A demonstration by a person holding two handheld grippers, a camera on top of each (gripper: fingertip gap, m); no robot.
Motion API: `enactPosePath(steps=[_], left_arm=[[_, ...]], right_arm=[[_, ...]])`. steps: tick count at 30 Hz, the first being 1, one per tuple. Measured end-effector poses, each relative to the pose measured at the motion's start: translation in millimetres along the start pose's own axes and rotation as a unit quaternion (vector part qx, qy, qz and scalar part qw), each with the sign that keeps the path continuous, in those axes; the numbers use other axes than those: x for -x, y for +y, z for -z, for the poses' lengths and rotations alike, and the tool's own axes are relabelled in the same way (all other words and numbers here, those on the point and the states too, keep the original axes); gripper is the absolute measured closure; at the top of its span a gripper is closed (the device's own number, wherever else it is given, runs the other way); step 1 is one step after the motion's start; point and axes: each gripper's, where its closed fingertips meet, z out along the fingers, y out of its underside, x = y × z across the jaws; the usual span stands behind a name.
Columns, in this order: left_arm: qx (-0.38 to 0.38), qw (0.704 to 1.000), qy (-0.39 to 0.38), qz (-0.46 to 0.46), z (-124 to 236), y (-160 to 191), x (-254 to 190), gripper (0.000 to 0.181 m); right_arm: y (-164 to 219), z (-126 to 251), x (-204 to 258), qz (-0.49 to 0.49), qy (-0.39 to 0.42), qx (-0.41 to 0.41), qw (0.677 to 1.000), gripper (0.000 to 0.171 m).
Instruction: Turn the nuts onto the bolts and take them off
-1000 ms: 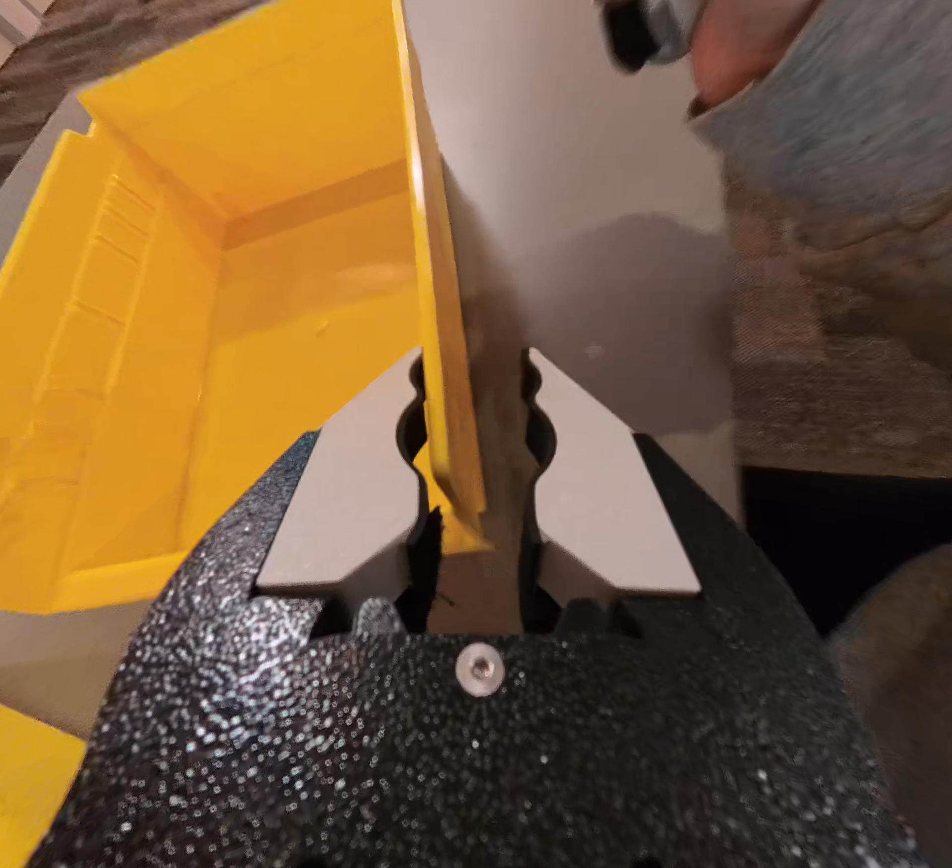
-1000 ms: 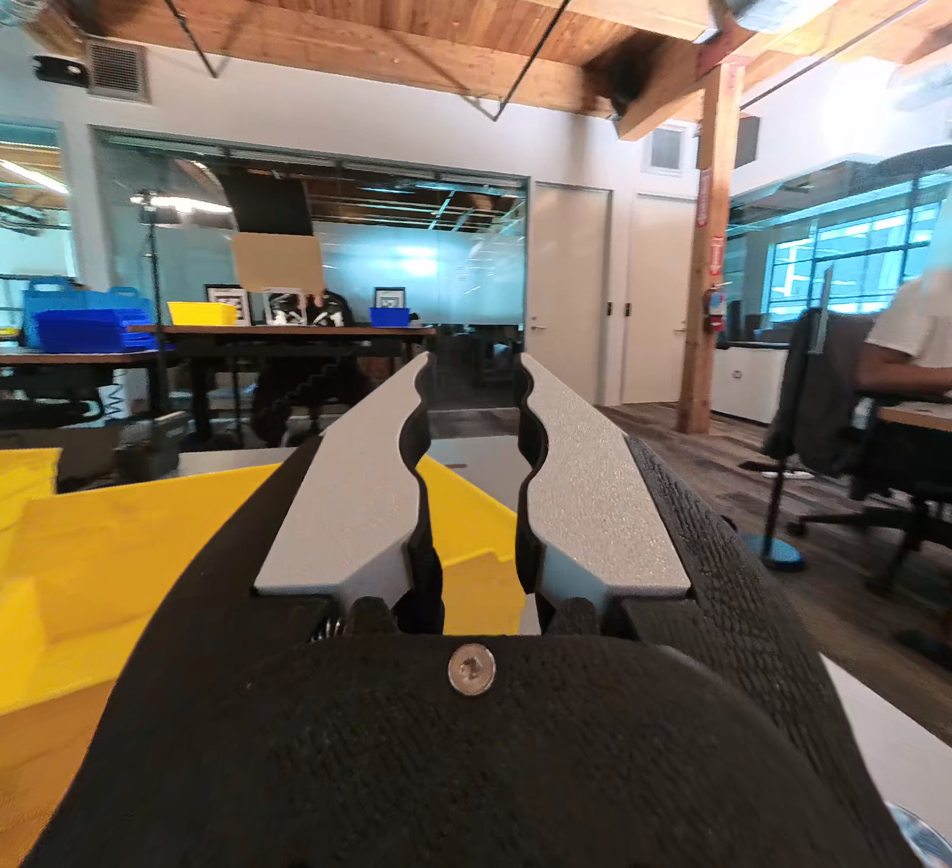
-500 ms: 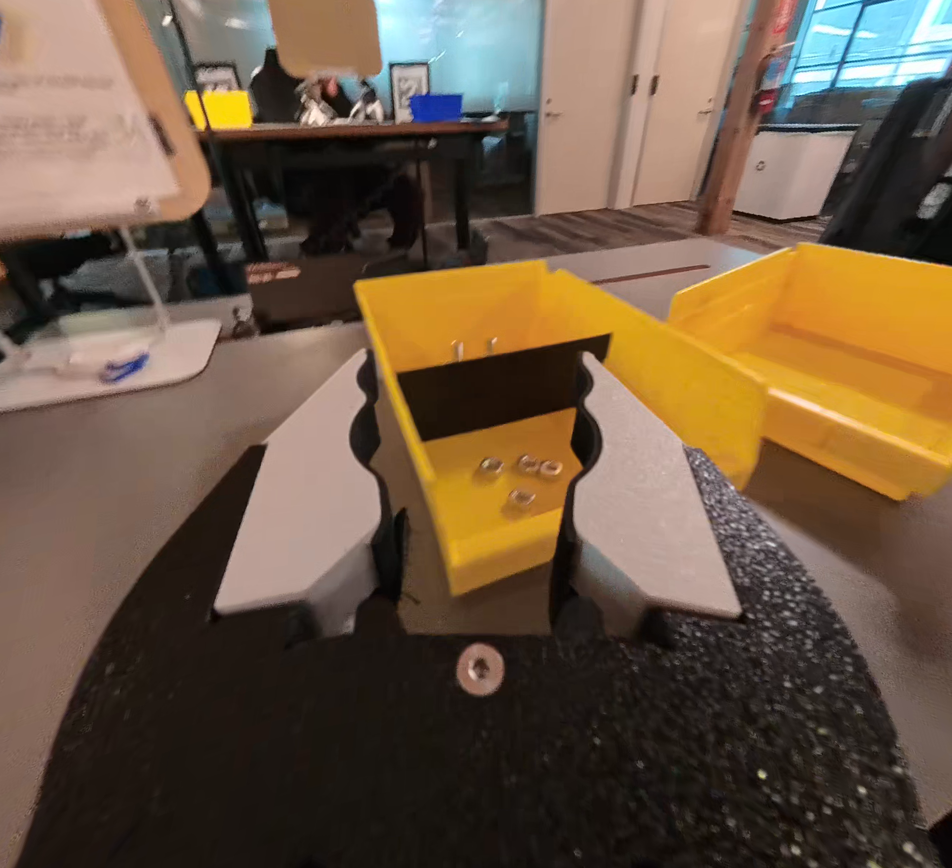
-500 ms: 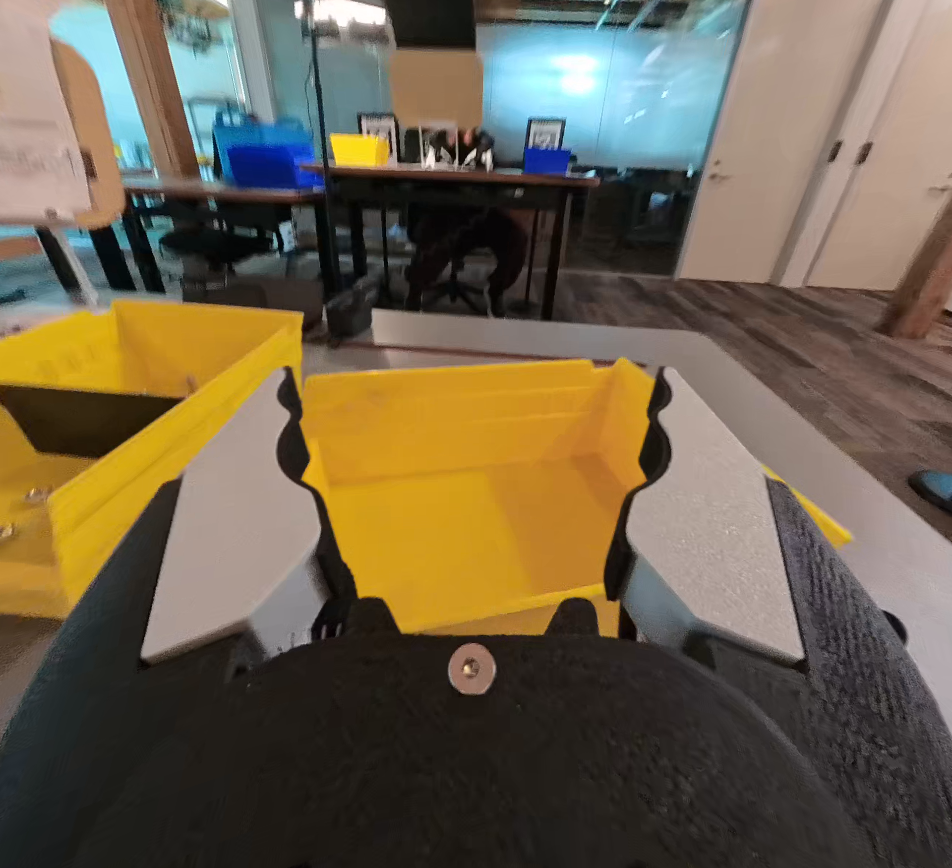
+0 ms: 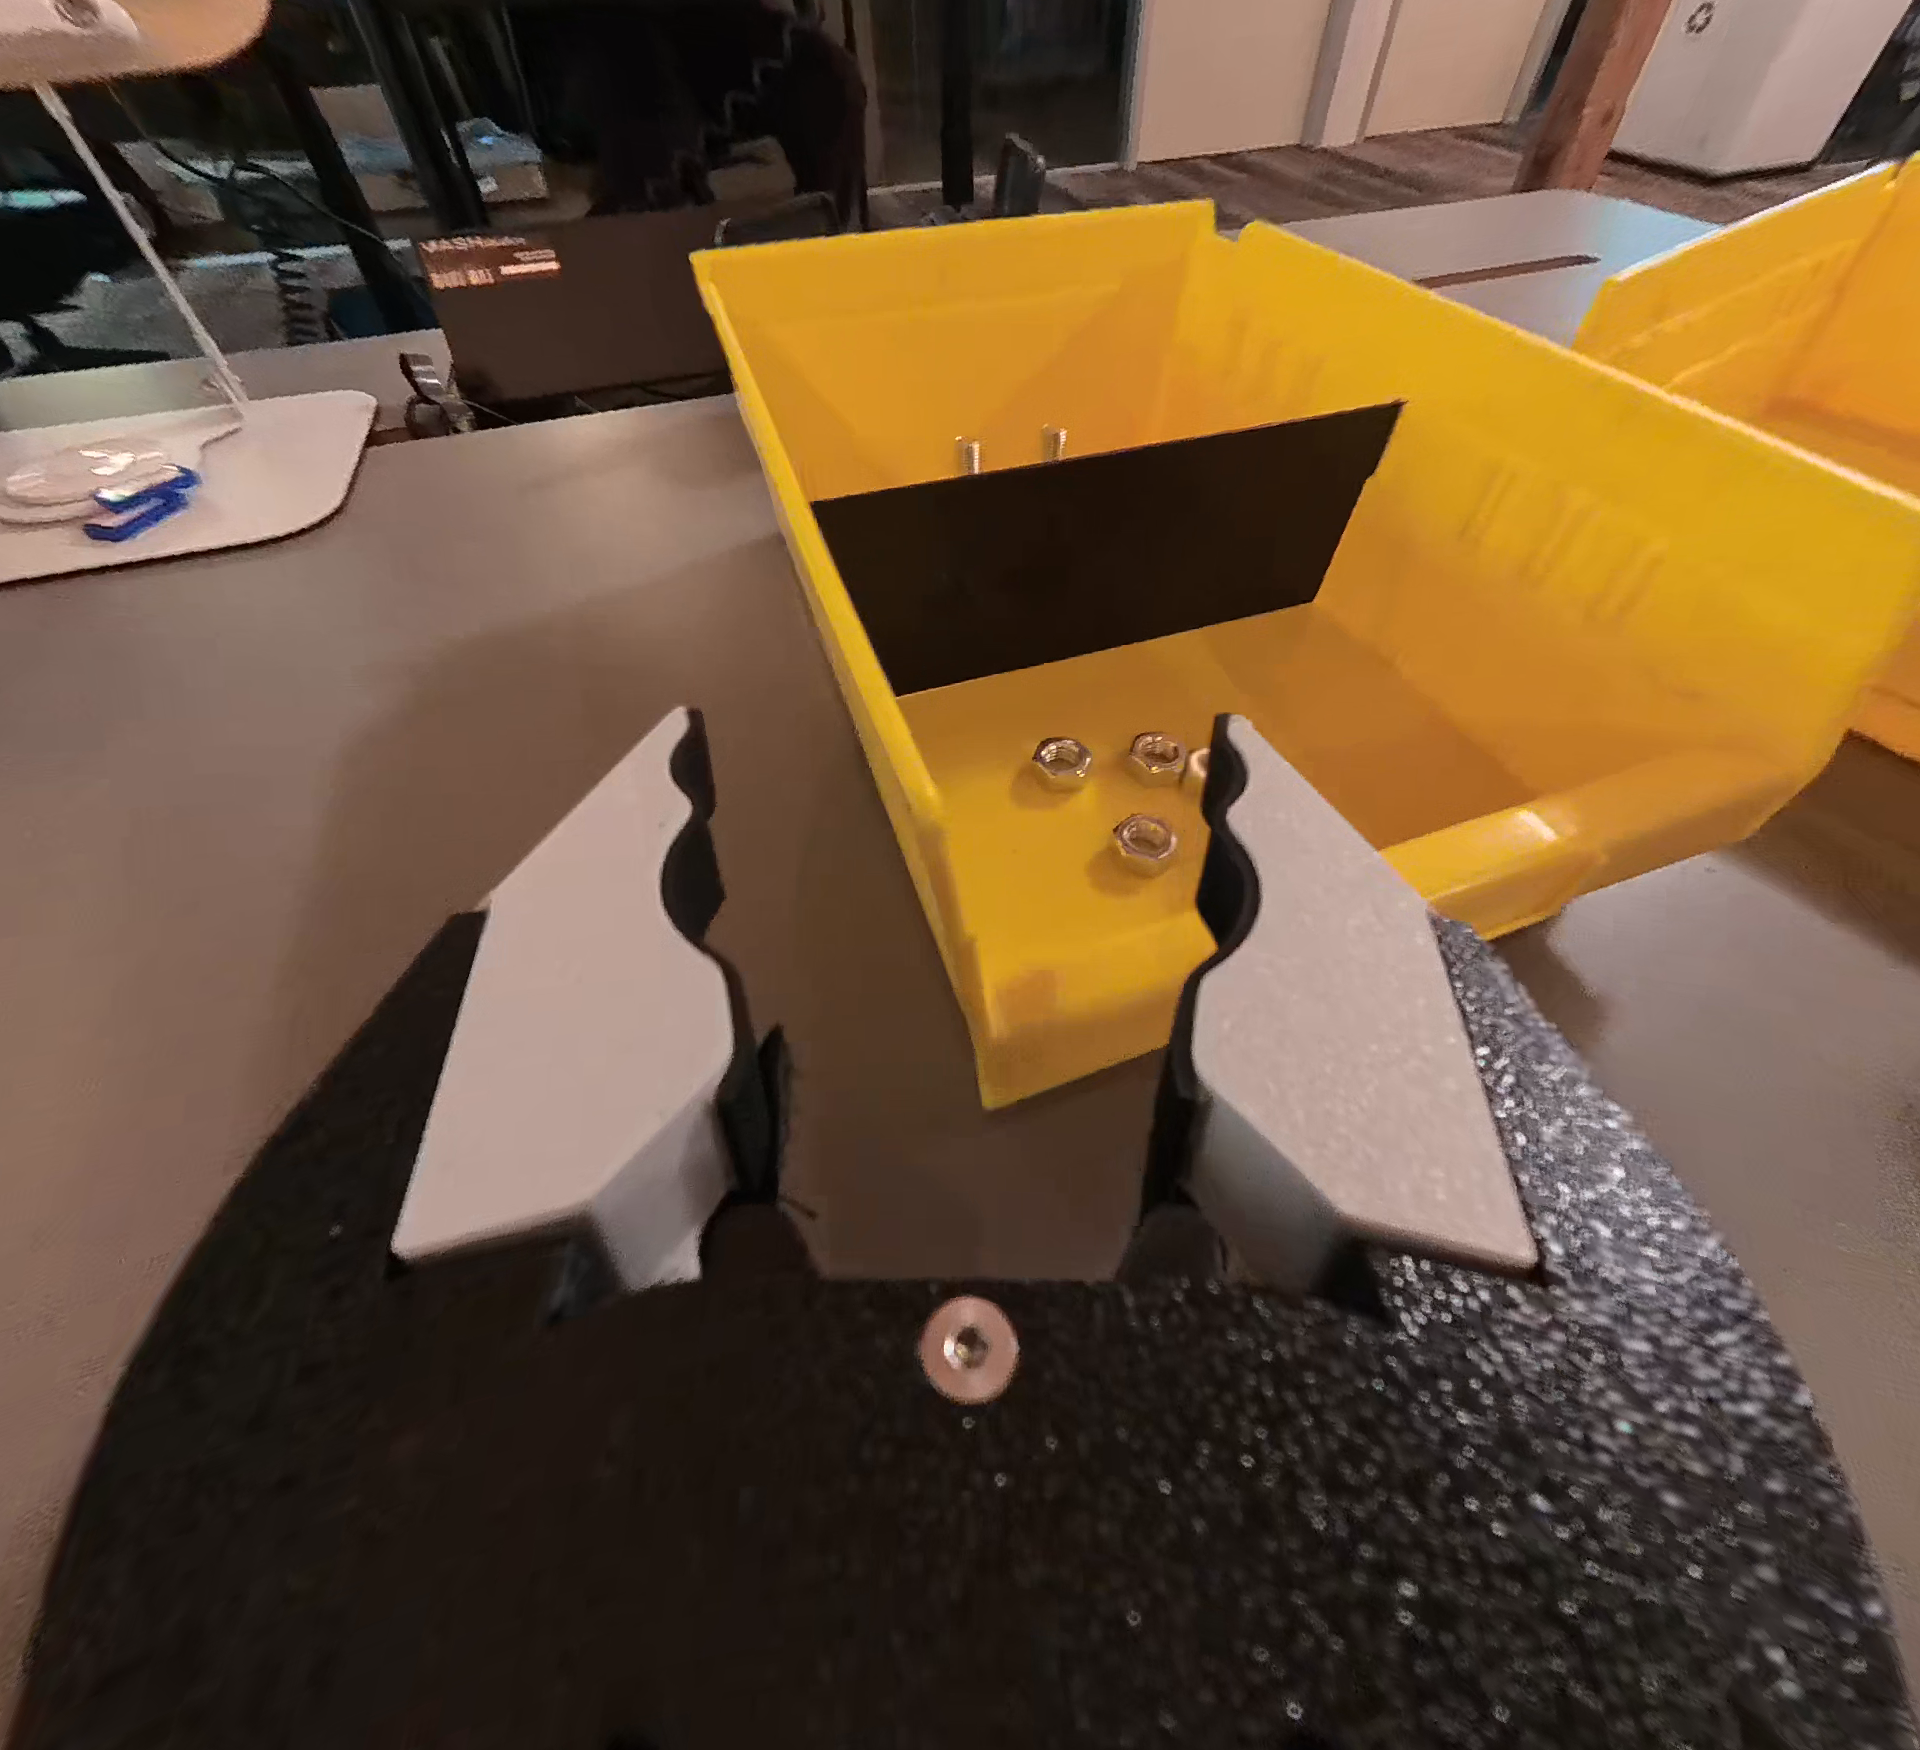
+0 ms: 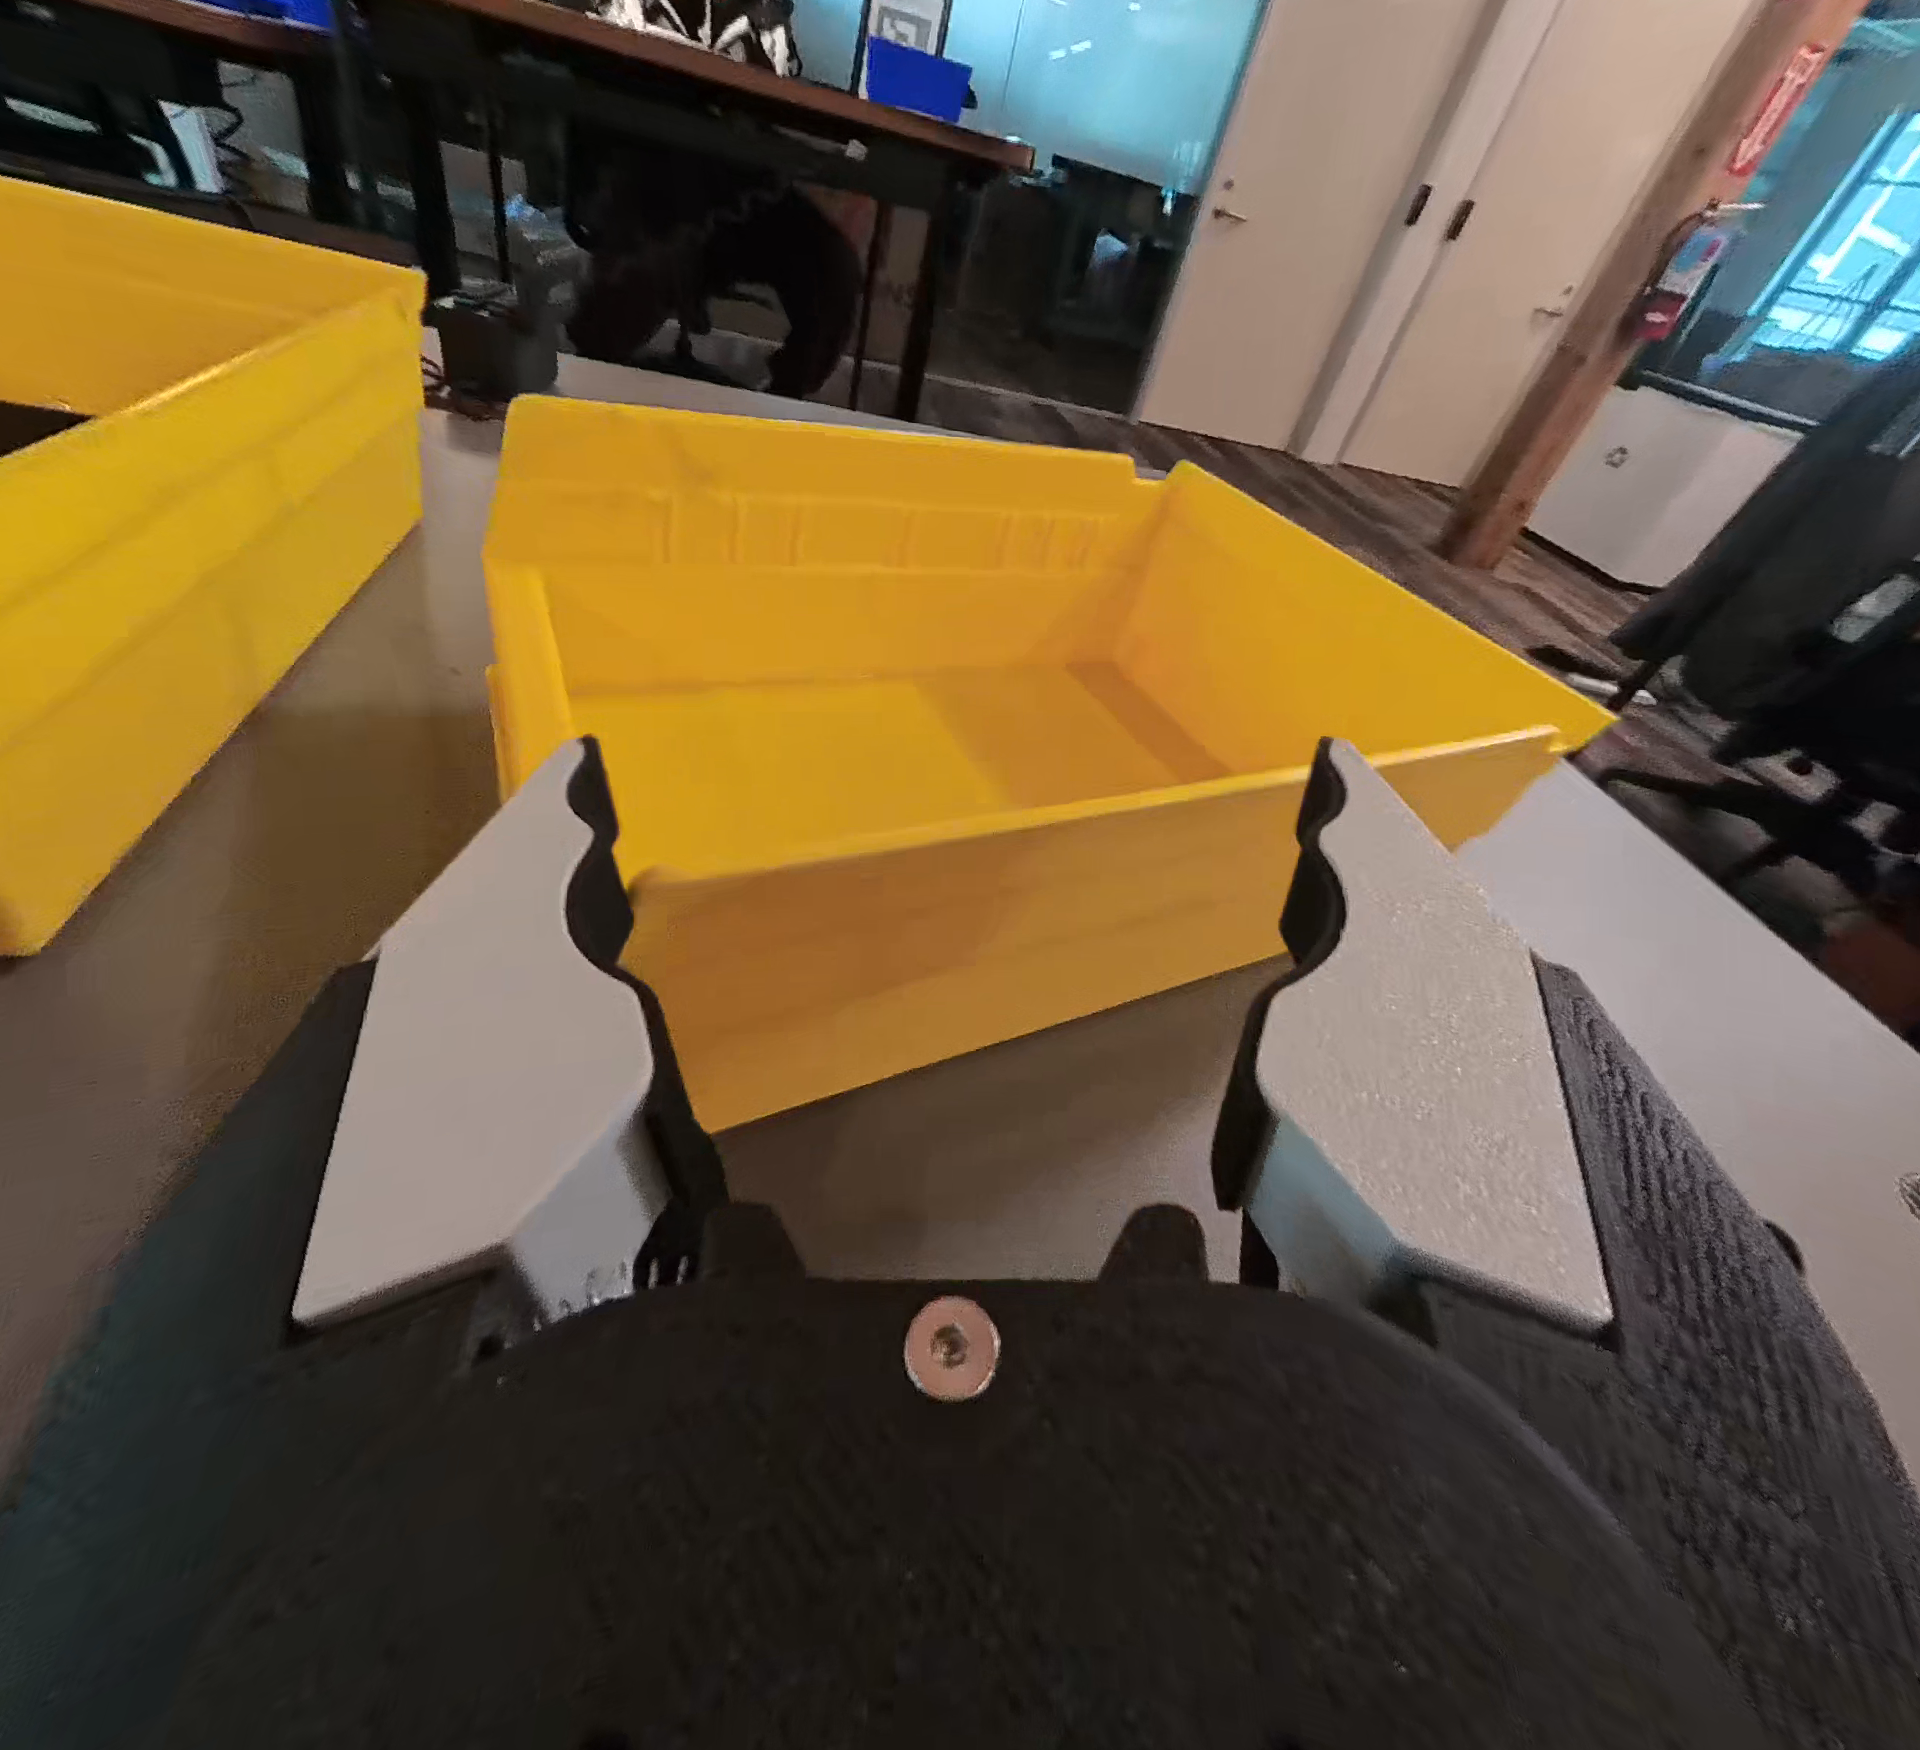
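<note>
In the left wrist view a yellow bin [image 5: 1558,578] stands on the grey table, split by a black divider [image 5: 1091,557]. Several silver nuts [image 5: 1143,843] lie in its near compartment. Two bolt tips [image 5: 1013,450] stick up behind the divider. My left gripper [image 5: 956,734] is open and empty, just in front of the bin's near left corner. In the right wrist view my right gripper [image 6: 956,755] is open and empty, in front of a second yellow bin [image 6: 935,931] that holds nothing. The first bin's side [image 6: 208,578] shows at the left.
The second bin's corner [image 5: 1766,318] shows at the right of the left wrist view. A white stand base with a blue clip [image 5: 177,485] sits at the table's far left. The table edge [image 6: 1714,921] runs close on the right. Desks and chairs stand beyond.
Both grippers have swung down to face the bins and opened wide. The left view moved from the bin's wall to the compartment with nuts; the right view dropped from the room to the bin.
</note>
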Motion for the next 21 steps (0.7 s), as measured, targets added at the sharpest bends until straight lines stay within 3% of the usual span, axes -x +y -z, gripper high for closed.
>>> enactPosePath(steps=[3,7,14,18,21], left_arm=[[-0.005,1.0,0.005,0.021,-5,2,0,0.088],[-0.005,1.0,-0.015,0.022,-5,4,11,0.101],[0.015,0.999,-0.036,0.012,-3,14,31,0.12],[0.022,1.0,-0.021,-0.006,-2,17,31,0.159],[0.022,0.999,-0.02,-0.017,-2,17,35,0.169]], right_arm=[[5,7,-23,-0.001,0.012,-0.004,1.0,0.05],[19,9,-75,-0.005,0.067,0.023,0.997,0.061],[49,0,-163,-0.031,0.132,0.082,0.987,0.117],[65,-9,-190,-0.082,0.11,0.126,0.983,0.14],[68,-15,-196,-0.108,0.069,0.128,0.983,0.162]])
